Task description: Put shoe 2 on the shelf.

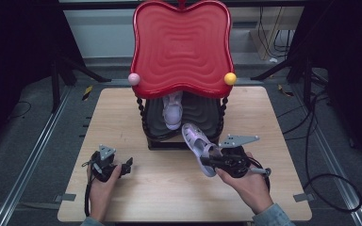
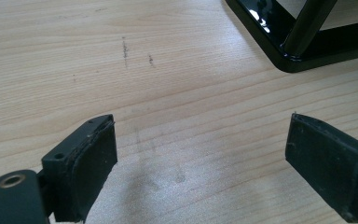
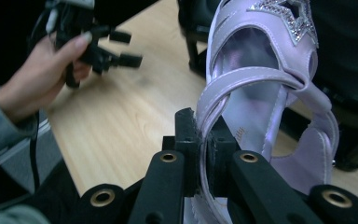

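High view above the person's side, facing forward and down over the whole bench (image 1: 122, 197), left gripper view low and close over bare bench by the black rack base (image 2: 279, 46), right gripper view close on the lilac sandal (image 3: 261, 93), sharing left gripper (image 3: 109, 46) with the high view.

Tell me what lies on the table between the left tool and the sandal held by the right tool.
Nothing: in the high view, only bare tabletop lies between the left tool and the lilac sandal pinched in the right tool.
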The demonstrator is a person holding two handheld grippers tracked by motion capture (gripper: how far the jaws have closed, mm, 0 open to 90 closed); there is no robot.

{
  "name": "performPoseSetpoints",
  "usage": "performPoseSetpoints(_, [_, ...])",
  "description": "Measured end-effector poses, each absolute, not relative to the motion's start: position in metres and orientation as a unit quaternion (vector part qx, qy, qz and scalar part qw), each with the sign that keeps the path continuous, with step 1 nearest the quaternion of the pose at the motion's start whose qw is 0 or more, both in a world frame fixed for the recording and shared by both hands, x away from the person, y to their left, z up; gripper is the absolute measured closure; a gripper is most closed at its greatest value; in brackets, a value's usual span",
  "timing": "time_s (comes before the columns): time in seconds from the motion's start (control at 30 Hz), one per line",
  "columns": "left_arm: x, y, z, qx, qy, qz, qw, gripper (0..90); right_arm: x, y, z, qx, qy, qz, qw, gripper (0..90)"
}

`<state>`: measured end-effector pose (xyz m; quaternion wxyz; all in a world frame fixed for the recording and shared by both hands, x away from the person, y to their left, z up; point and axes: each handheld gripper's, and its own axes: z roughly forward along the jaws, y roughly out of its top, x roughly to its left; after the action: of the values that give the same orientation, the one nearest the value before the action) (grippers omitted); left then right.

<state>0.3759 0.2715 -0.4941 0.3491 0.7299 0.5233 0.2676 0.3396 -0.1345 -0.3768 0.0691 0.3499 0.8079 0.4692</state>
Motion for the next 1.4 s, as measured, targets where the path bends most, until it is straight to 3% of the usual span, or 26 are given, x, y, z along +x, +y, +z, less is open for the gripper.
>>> performPoseSetpoints(0.6, [0.376,0.270,-0.495,0.730,0.521,0.268,0.351,8.3,0.353,-0.106,-0.370,0.388,0.744,0.515,0.175,86.4])
performPoseSetpoints(1.4, [0.376,0.270,-0.496,0.732,0.522,0.262,0.352,8.3,0.392,-0.067,-0.381,0.426,0.678,0.539,0.263,86.4])
